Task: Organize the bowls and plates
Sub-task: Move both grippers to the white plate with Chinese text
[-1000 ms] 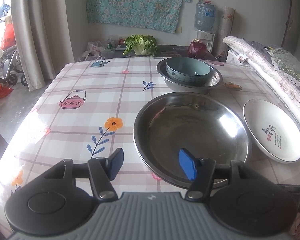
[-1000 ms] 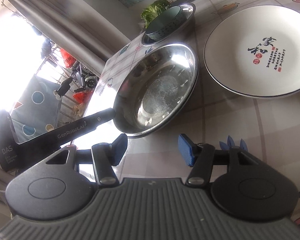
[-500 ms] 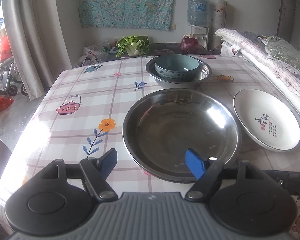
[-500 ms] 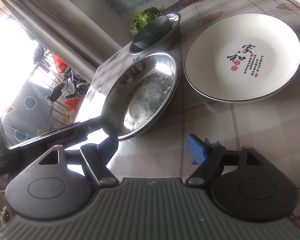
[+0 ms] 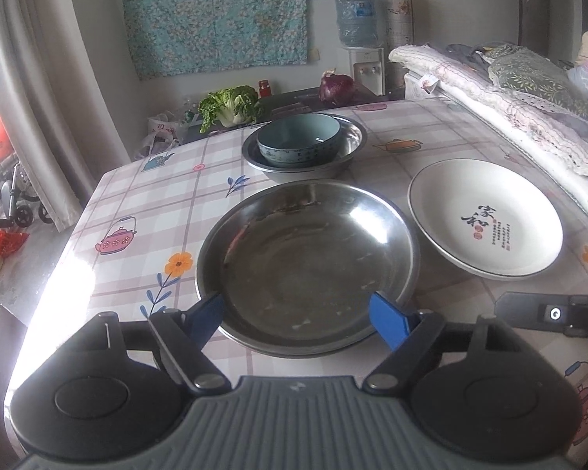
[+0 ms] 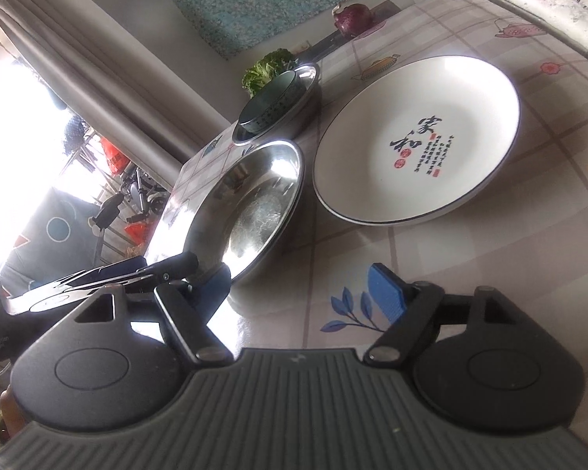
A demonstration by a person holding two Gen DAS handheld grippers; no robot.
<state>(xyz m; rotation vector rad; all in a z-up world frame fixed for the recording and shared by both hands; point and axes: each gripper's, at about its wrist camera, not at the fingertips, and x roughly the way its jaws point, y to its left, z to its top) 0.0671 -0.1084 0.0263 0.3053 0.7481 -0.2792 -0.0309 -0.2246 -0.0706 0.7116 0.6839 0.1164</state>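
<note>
While both jaws stand apart, the dishes lie free on the tabletop [image 5: 145,196].
The left hand-held gripper [image 5: 298,315], still opening, frames the near rim of the steel basin [image 5: 305,262] without pressing it; the right hand-held gripper [image 6: 302,293] holds nothing. Beside the basin lies the white plate [image 5: 486,215]; behind it, a blue bowl [image 5: 298,139] sits in a smaller steel basin [image 5: 352,137].

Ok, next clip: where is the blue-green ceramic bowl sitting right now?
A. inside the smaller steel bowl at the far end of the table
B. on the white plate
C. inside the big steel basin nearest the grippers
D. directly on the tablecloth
A: the blue-green bowl is nested in the smaller steel bowl, beyond the empty big steel basin and the white plate.
</note>
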